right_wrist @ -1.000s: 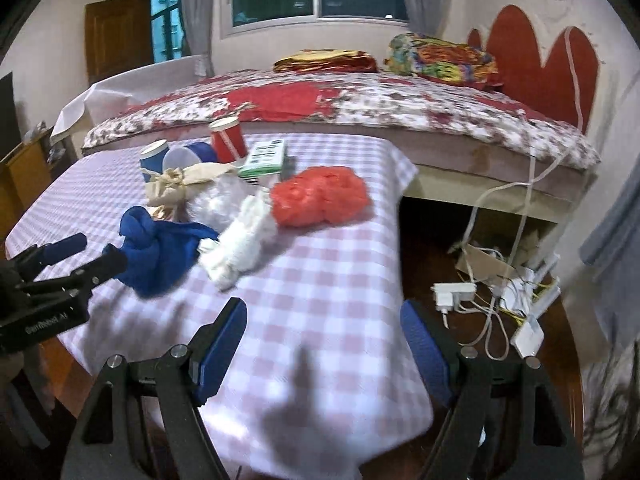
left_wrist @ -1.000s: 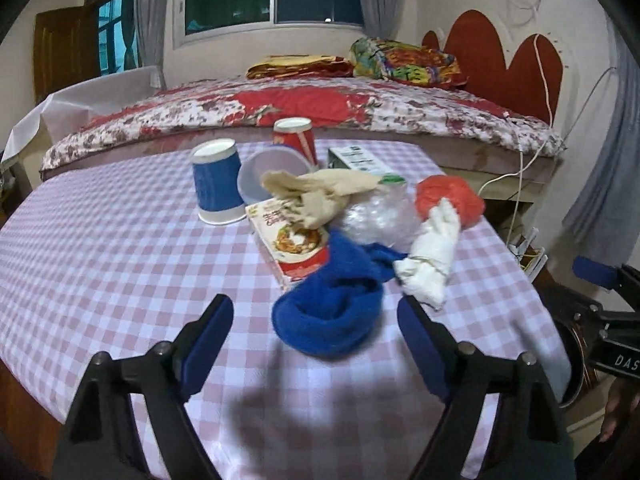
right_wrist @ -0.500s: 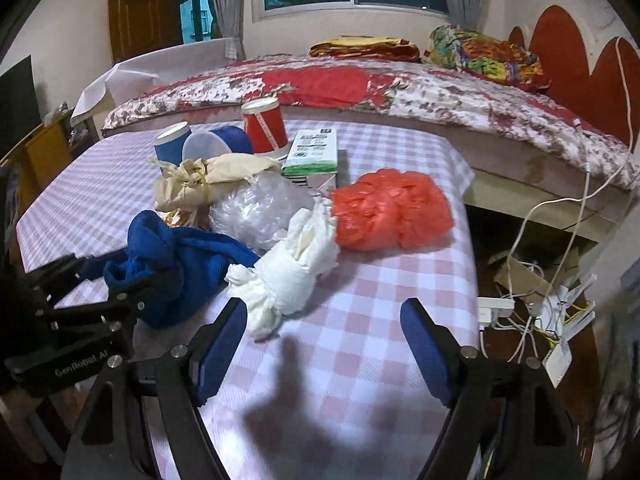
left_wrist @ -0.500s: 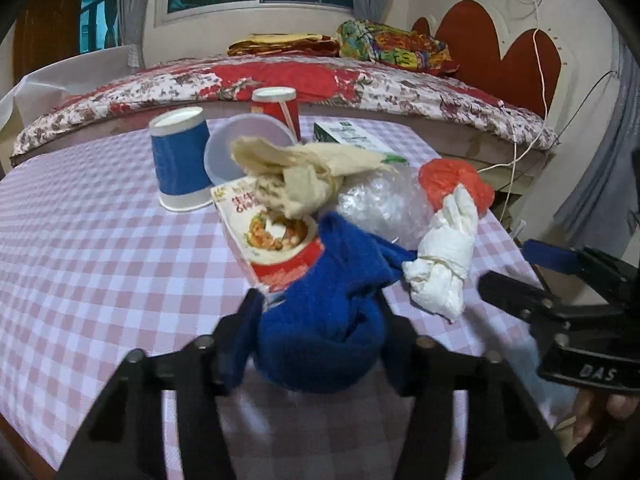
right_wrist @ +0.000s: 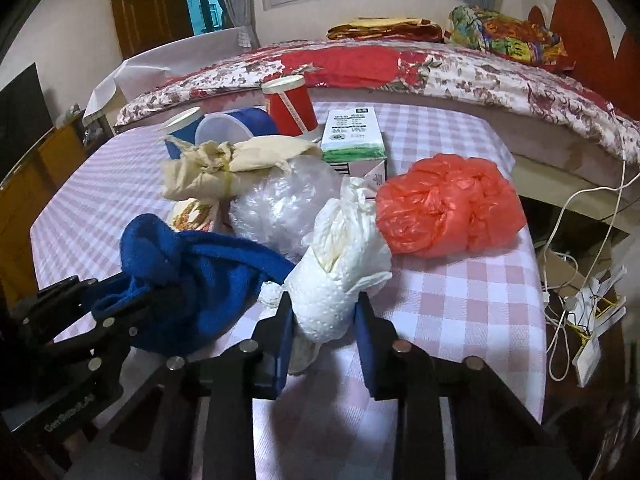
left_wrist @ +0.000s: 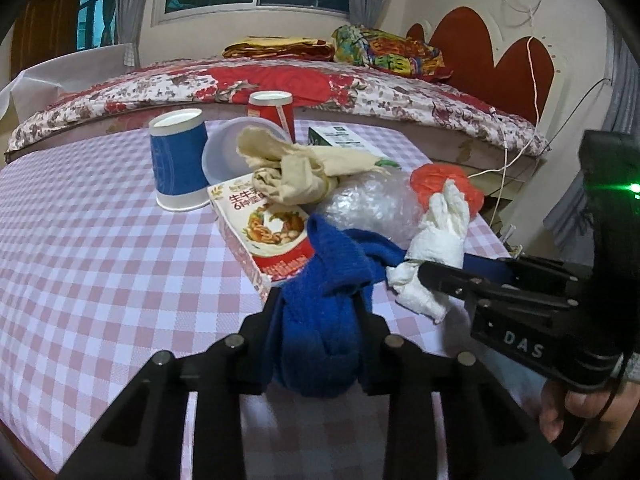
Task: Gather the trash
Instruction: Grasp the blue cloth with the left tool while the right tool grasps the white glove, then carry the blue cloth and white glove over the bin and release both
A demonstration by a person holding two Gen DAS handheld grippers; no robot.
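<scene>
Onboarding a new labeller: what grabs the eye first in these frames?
Both grippers have just been closing: the left gripper clamps the blue cloth at the table's near edge, the right gripper the white paper wad beside it. Behind lies a bright red plastic bag.

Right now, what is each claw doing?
Left claw: has just been closing, now clamped on the blue cloth.
Right claw: has just been closing, now clamped on the white paper wad.
</scene>
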